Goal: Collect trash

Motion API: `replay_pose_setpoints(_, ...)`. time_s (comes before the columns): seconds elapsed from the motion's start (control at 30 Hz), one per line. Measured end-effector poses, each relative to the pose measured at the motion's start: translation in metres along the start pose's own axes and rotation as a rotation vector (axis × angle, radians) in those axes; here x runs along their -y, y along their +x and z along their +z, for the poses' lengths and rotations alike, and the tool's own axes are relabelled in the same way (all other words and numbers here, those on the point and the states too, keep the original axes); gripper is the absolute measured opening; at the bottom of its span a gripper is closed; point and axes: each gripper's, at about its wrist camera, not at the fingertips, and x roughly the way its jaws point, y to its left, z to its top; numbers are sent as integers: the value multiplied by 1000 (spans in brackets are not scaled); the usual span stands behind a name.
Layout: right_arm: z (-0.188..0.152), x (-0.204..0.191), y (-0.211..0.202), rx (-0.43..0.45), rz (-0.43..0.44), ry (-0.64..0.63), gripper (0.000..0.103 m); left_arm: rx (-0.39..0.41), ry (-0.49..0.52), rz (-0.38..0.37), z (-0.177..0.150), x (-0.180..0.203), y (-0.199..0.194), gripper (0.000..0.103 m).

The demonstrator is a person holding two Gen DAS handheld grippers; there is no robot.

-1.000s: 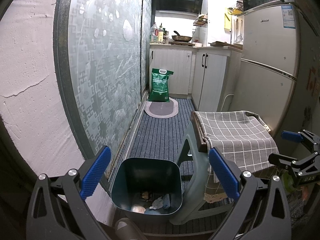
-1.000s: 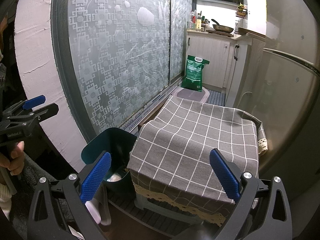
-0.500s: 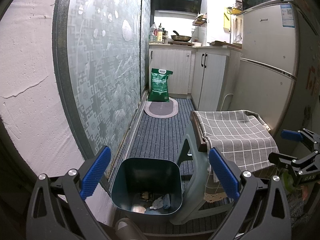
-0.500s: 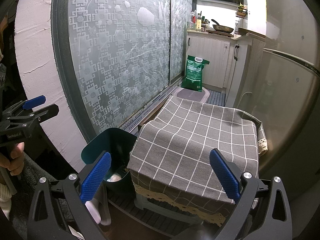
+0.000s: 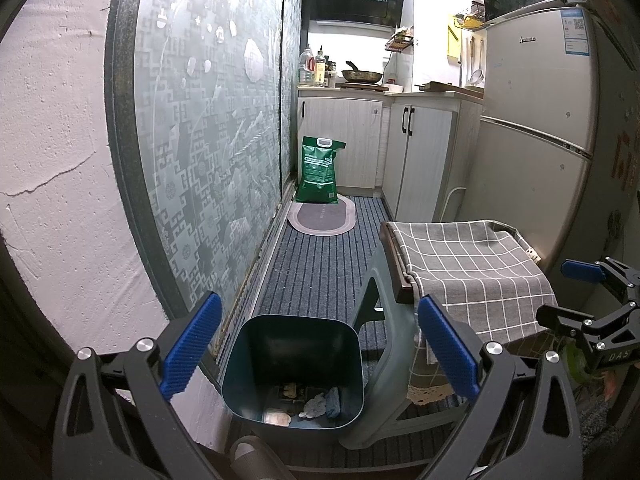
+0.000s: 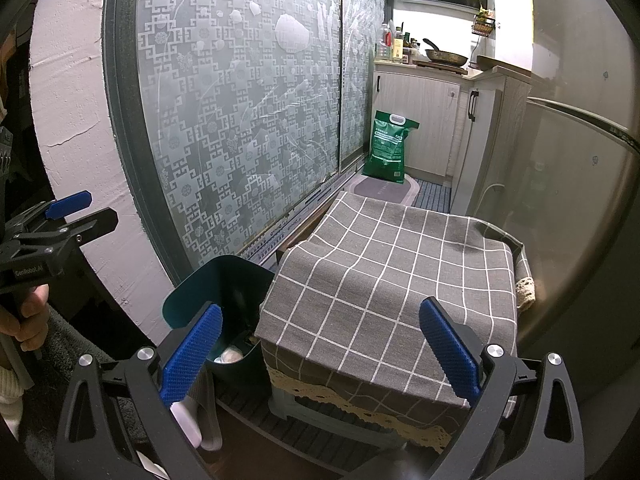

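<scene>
Left gripper (image 5: 318, 350) spread wide, nothing held, hovering over a dark teal bin (image 5: 294, 364) on the striped floor mat (image 5: 320, 276). Scraps of trash (image 5: 316, 405) lying at the bottom of the bin, toward its near wall. Right gripper (image 6: 318, 352) likewise wide open and empty, poised above the near edge of a stool (image 6: 320, 410) draped in a grey checked cloth (image 6: 400, 280). Bin just beside the stool's left edge. Green bag (image 5: 320, 170) upright at the far end of the mat, against the cabinets (image 5: 352, 136).
</scene>
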Motion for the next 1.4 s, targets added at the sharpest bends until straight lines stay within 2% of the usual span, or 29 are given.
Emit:
replay_pose_setpoints(1.07,0,-1,0,-1,-1,-2,100,0,5,-3,-1,5,-1,100)
replay_pose_setpoints(1.4,0,-1,0,-1,0,-2,100,4,-5,-1,2,-4,-1,100)
